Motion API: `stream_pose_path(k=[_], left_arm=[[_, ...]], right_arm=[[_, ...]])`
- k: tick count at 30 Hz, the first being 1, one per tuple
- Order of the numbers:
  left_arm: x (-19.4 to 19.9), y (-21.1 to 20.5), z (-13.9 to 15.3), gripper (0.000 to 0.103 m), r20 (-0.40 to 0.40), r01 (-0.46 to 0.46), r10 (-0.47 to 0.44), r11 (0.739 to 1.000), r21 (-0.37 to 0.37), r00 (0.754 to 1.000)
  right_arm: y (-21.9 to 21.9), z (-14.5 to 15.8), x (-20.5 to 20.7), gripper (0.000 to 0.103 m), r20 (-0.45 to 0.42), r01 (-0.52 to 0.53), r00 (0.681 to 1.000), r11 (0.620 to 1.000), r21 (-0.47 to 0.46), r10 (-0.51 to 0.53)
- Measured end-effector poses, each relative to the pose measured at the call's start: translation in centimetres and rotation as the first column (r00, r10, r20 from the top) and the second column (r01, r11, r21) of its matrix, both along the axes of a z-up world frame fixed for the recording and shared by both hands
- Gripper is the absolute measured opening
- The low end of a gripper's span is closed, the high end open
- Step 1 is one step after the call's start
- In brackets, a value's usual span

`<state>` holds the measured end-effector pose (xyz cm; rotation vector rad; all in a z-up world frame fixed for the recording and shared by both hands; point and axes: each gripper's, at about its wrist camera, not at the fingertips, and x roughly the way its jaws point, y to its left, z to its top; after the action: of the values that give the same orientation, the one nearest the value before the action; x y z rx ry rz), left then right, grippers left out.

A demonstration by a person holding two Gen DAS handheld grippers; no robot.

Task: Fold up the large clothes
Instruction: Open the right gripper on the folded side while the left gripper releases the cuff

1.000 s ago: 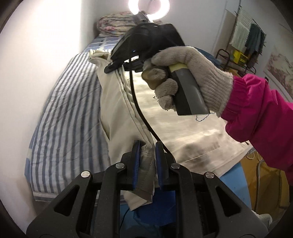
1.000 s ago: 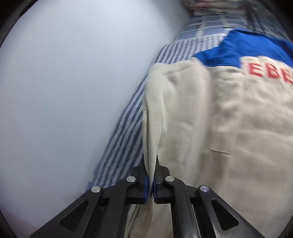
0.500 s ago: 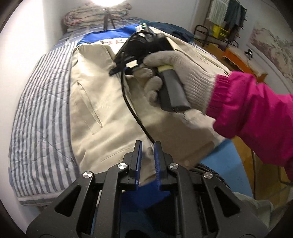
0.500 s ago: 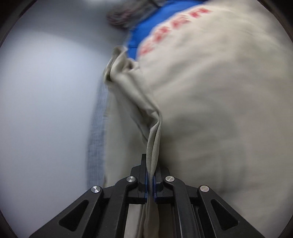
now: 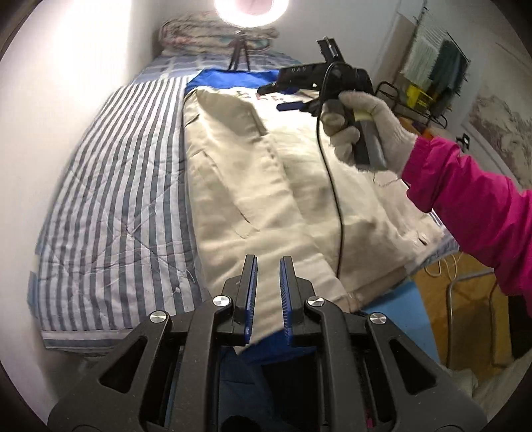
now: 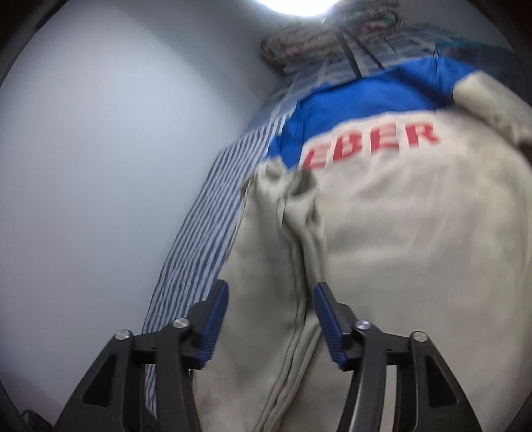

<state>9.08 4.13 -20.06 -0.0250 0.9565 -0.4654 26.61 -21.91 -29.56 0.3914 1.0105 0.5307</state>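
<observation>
A large beige jacket (image 5: 266,186) with a blue yoke and red letters lies on the striped bed, its left side folded over onto its back. It fills the right wrist view (image 6: 399,232). My left gripper (image 5: 267,266) is open and empty, just above the jacket's near hem. My right gripper (image 6: 271,292) is open and empty, its jaws wide apart over the folded edge. It also shows in the left wrist view (image 5: 292,96), held by a gloved hand above the jacket's far part.
The striped bedsheet (image 5: 123,199) lies bare to the left, against a white wall (image 6: 99,166). Folded quilts (image 5: 216,31) and a tripod with a ring light stand at the bed's head. A rack with hanging clothes (image 5: 432,76) is at the far right.
Both grippers let go of the beige fabric and opened. The folded side dropped flat onto the jacket. The right gripper rose and drew back.
</observation>
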Motion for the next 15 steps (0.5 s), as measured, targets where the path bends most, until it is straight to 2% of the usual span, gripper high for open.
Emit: stream_pose_path(k=[5, 9, 11, 12, 14, 15], left_arm=[[1.5, -0.2, -1.7, 0.012, -0.021, 0.006, -0.007, 1.0, -0.01, 1.0], [2.1, -1.3, -2.9, 0.012, -0.038, 0.067, -0.067, 0.998, -0.006, 0.997], [2.2, -1.8, -3.7, 0.012, -0.05, 0.098, -0.098, 0.995, 0.002, 0.994], [2.2, -2.1, -4.1, 0.012, -0.058, 0.111, -0.11, 0.994, 0.008, 0.992], [2.3, -2.5, -5.1, 0.012, -0.08, 0.126, -0.124, 0.992, 0.015, 0.989], [2.2, -2.5, -5.9, 0.012, -0.098, 0.13, -0.128, 0.992, 0.011, 0.987]], right_arm=[[0.5, -1.1, 4.7, 0.06, -0.015, 0.042, 0.999, 0.998, -0.056, -0.043], [1.2, -2.0, 6.6, 0.058, -0.029, 0.039, 0.999, 0.997, -0.063, -0.041], [2.2, -2.4, 7.5, 0.04, -0.035, 0.003, 0.999, 0.998, -0.07, -0.005], [2.7, -3.1, 8.3, 0.028, -0.034, -0.01, 0.999, 0.997, -0.083, 0.007], [3.5, -3.4, 8.7, 0.024, -0.005, -0.007, 1.0, 0.984, -0.181, 0.007], [3.8, -4.0, 9.1, 0.019, -0.004, -0.001, 1.0, 0.971, -0.238, 0.0]])
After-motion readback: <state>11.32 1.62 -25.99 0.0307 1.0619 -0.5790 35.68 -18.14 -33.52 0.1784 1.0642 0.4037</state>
